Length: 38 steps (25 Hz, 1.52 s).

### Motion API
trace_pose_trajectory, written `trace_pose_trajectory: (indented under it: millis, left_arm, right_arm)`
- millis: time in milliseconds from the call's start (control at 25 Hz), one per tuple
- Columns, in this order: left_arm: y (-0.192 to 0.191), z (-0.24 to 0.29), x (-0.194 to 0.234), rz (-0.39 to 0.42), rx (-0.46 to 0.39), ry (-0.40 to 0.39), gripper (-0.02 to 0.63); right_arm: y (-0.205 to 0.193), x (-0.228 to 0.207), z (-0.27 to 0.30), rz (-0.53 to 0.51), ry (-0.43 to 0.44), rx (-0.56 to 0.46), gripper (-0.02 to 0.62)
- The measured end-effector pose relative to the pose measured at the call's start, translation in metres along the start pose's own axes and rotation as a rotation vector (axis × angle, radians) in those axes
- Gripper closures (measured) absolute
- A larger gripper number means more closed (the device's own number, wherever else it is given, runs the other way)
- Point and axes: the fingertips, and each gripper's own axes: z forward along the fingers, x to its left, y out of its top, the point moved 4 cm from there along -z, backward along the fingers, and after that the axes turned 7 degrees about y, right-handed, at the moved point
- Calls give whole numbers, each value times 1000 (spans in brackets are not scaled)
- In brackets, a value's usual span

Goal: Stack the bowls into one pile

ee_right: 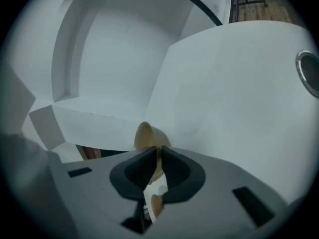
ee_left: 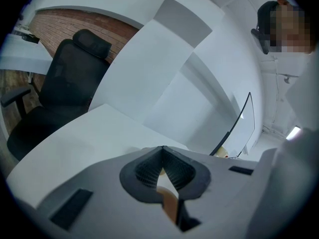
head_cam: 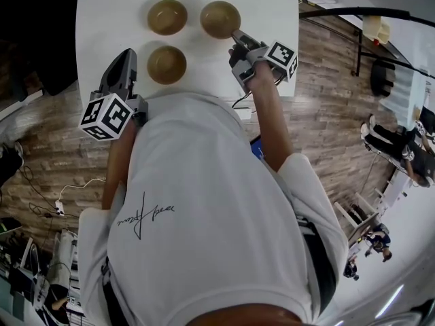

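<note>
I see three brown bowls on the white table (head_cam: 109, 19), none stacked yet. The far left bowl (head_cam: 167, 17) and the far right bowl (head_cam: 220, 19) sit side by side with a small gap between them. The near bowl (head_cam: 166, 64) sits just in front of the far left one, apart from both.

My right gripper (head_cam: 236, 38) reaches the far right bowl at its near right rim. In the right gripper view the jaws of the right gripper (ee_right: 158, 158) are closed on the thin wall of that bowl (ee_right: 146, 136), one pad inside and one outside, and the bowl shows edge-on beyond the tips. Whether its base rests on the table or hangs just above it I can't tell from here.

My left gripper (head_cam: 126, 56) sits over the left part of the table, just left of the near bowl and not touching it. In the left gripper view the jaws of the left gripper (ee_left: 162, 151) are pressed together at the tips with nothing pinched between the pads. A tan patch shows through the gap lower down, probably a bowl beyond, though the view is too tight to be sure. Past the table edge stands a black office chair (ee_left: 75, 78) on a wood floor (head_cam: 326, 100).
</note>
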Motion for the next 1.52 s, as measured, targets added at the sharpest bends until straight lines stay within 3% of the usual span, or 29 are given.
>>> trace_pose_trajectory:
  millis: [680, 1520]
  left_arm:
    - [3, -7, 10, -36, -30, 20, 598]
    - [1, -14, 0, -53, -51, 43, 598]
  right_arm:
    - [-27, 38, 33, -29, 81, 100, 558]
    - [-40, 51, 54, -35, 95, 199, 558]
